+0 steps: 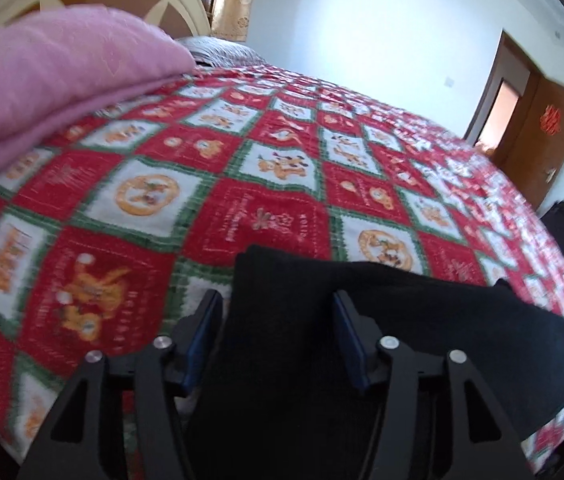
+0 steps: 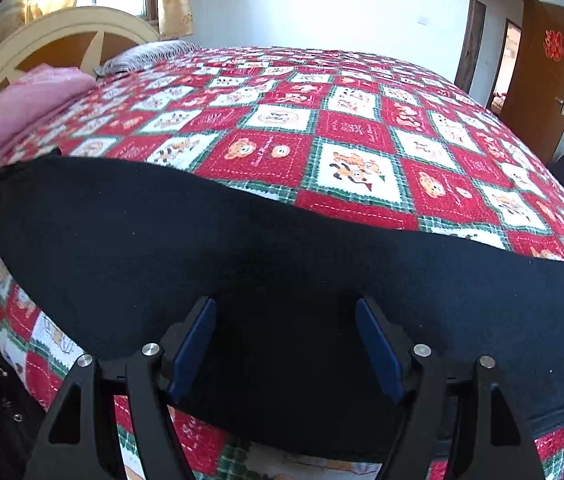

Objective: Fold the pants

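Both tongs, left (image 1: 277,320) and right (image 2: 286,332), are held apart over black pants (image 2: 241,280).
Pants are spread along the bed's (image 2: 362,132) near edge; only the right view shows them stretched wide.

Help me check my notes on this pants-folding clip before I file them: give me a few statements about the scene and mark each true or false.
1. The pants are black. True.
2. They lie on a plain white sheet. False: they lie on a red, green and white patchwork quilt.
3. Both grippers are wide open. True: the left gripper and the right gripper each have their jaws spread, with black cloth between the fingers.
4. A folded pink blanket sits near the headboard. True.
5. The brown door is shut. False: it stands open.
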`<action>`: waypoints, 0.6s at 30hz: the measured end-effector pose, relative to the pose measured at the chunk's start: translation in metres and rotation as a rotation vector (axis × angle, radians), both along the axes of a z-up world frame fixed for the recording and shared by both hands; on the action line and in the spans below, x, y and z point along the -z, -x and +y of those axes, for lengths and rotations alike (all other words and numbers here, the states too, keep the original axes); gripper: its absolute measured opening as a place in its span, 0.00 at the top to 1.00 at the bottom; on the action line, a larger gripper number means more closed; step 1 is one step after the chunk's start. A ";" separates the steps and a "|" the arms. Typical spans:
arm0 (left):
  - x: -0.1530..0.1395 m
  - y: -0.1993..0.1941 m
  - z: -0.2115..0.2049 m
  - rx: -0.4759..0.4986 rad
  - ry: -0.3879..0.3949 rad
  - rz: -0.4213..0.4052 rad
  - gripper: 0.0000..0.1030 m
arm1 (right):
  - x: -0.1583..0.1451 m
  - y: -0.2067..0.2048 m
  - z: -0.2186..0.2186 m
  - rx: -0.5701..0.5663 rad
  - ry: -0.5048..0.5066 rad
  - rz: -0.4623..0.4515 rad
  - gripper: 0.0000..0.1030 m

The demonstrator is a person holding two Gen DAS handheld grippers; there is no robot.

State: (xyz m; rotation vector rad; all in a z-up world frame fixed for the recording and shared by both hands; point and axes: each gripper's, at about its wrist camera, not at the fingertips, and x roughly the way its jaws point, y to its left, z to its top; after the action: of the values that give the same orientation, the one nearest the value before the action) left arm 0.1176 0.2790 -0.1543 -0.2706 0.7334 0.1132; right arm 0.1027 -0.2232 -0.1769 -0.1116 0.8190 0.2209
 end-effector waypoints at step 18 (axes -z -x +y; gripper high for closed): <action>-0.016 0.010 -0.121 0.211 -0.266 -0.038 0.17 | -0.036 0.029 -0.133 0.323 -0.035 -0.050 0.29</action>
State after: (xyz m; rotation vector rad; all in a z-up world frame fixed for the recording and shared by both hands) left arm 0.1080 0.1583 -0.1384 0.0590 0.6959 0.0045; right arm 0.0735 -0.3565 -0.1413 0.0487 0.7714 -0.0715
